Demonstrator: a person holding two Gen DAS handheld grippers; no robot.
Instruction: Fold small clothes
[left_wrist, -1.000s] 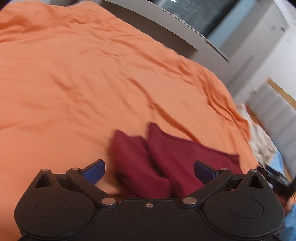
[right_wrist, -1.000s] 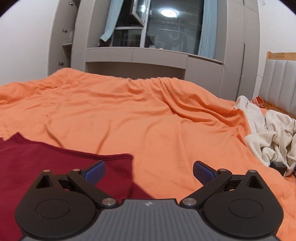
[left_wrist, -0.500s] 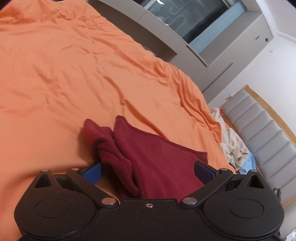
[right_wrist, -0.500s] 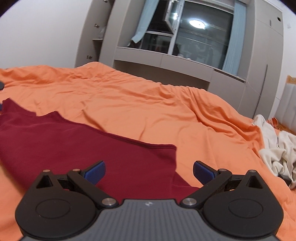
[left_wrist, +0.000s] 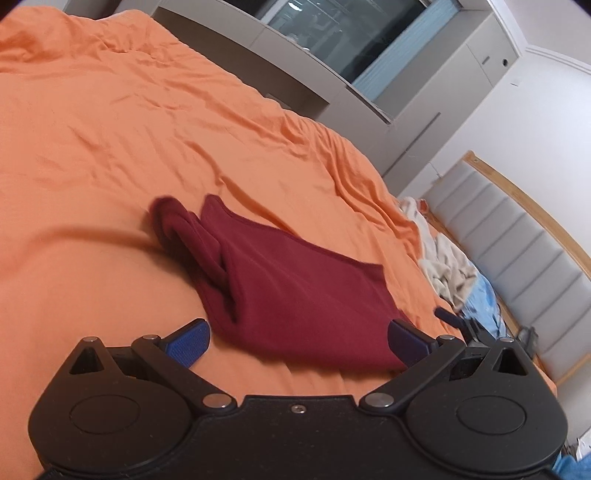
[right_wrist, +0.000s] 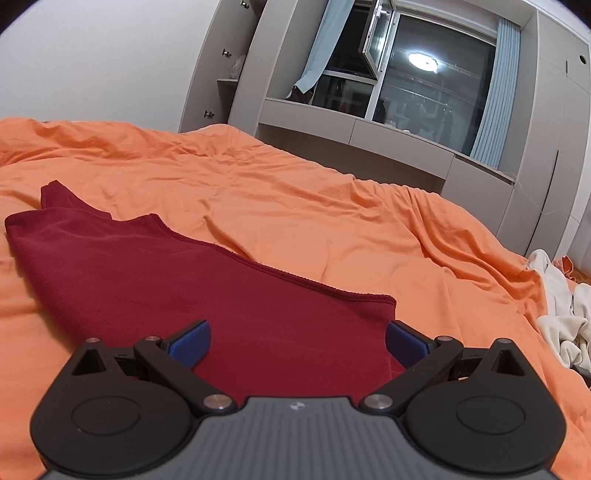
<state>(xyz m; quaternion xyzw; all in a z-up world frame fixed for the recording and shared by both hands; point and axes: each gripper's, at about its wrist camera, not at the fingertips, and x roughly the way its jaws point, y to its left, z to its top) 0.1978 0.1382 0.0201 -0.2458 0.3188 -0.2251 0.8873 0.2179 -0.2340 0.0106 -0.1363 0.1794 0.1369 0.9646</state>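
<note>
A dark red garment (left_wrist: 295, 291) lies on the orange bed cover (left_wrist: 129, 129), its left side bunched into folds, the rest flat. My left gripper (left_wrist: 297, 341) is open, just in front of the garment's near edge, holding nothing. In the right wrist view the same garment (right_wrist: 184, 280) spreads flat to the left. My right gripper (right_wrist: 295, 343) is open over the garment's near right corner, holding nothing. The other gripper's tip (left_wrist: 452, 319) shows at the right of the left wrist view.
A heap of cream and light blue clothes (left_wrist: 447, 258) lies at the bed's right side near the padded headboard (left_wrist: 517, 236); it also shows in the right wrist view (right_wrist: 561, 310). Grey cabinets and a window (right_wrist: 406, 85) stand beyond the bed.
Both grippers have pulled back and shifted; the garment now lies further out ahead of the left gripper and more fully in the right view. Both stayed open.
</note>
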